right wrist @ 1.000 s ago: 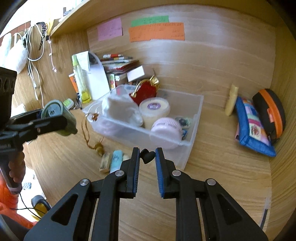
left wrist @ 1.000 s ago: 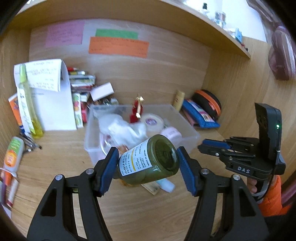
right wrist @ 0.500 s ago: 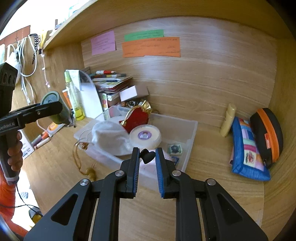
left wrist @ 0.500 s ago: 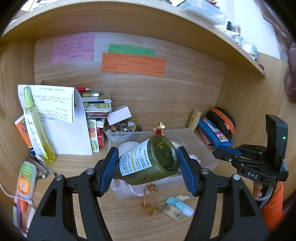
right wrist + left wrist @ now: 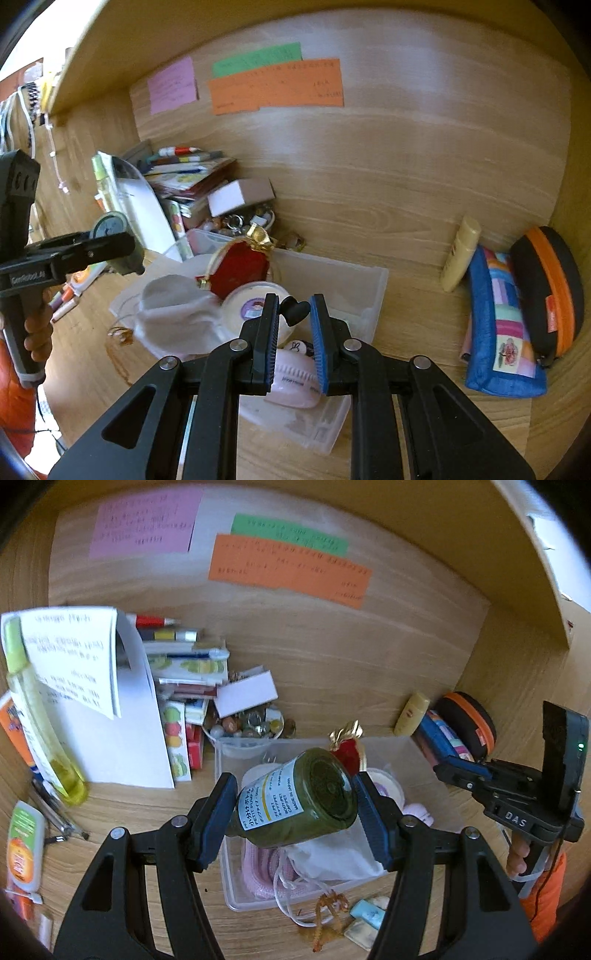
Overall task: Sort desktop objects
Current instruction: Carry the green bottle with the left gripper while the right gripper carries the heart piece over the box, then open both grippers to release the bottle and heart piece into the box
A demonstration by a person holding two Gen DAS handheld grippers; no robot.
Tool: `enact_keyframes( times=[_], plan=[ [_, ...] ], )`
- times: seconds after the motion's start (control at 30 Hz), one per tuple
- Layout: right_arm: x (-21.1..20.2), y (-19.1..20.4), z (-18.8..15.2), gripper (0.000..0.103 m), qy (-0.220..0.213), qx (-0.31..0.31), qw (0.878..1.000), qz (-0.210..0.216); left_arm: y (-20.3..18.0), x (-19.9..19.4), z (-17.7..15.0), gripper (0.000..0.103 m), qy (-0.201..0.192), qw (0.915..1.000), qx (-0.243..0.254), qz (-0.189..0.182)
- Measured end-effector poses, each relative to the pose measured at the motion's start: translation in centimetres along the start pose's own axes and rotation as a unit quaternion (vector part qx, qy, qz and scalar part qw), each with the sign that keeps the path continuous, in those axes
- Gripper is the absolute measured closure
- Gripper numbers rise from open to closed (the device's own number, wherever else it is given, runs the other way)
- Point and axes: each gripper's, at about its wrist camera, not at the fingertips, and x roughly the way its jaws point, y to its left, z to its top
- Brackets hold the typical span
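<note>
My left gripper (image 5: 295,805) is shut on a dark green glass jar (image 5: 295,801) with a white label, held on its side above the clear plastic bin (image 5: 417,749). The jar and left gripper also show at the left of the right wrist view (image 5: 114,243). My right gripper (image 5: 293,317) is shut on a small black heart-shaped piece (image 5: 294,311) above the same bin (image 5: 365,291). The bin holds a white cloth pouch (image 5: 173,314), a red heart box (image 5: 240,273), a round white tin (image 5: 255,310) and a pink case (image 5: 295,373).
A stack of books and pens (image 5: 184,664), a white paper (image 5: 110,723), a yellow bottle (image 5: 40,716) and a bowl of beads (image 5: 247,723) stand at the back left. A cream tube (image 5: 460,254), blue pouch (image 5: 498,325) and orange-black case (image 5: 550,288) lie right. Small items (image 5: 365,915) lie in front of the bin.
Both grippers have risen and moved in over the bin, still holding the jar and the black heart. The bin now sits lower and closer in both views.
</note>
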Motion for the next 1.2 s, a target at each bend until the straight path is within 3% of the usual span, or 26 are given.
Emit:
enact_keyframes(
  times=[0.2, 0.57, 0.67, 0.73, 0.9, 1.03, 1.2],
  plan=[
    [2.7, -1.3, -0.7, 0.088, 0.035, 0.015, 0.999, 0.001, -0.3, 1.1, 0.1, 0.040, 0.006, 1.0000, 0.007, 0.002],
    [4.0, -0.5, -1.4, 0.085, 0.044, -0.009, 0.999, -0.009, -0.8, 2.5, 0.3, 0.040, 0.025, 0.9995, 0.017, 0.011],
    [3.9, -0.3, -1.4, 0.074, 0.041, -0.015, 0.999, -0.022, -0.9, 2.1, 0.3, 0.037, 0.025, 0.9994, 0.020, 0.013],
    [3.7, -0.4, -1.4, 0.059, 0.040, -0.008, 0.999, -0.008, -1.0, 1.9, 0.2, 0.035, 0.024, 0.9995, 0.021, 0.008],
    [2.6, 0.0, -1.1, 0.058, 0.022, -0.011, 1.000, -0.007, -1.6, 0.5, 0.2, 0.030, 0.012, 0.9993, 0.030, 0.021],
    [1.6, 0.5, -0.8, 0.045, 0.017, -0.011, 1.000, -0.006, -1.9, -0.8, -0.1, 0.009, 0.000, 0.9980, 0.036, 0.052],
    [-0.4, 1.4, -0.6, 0.038, -0.004, -0.018, 1.000, -0.003, -1.9, -2.1, -1.2, 0.008, -0.005, 0.9961, 0.047, 0.075]
  ],
)
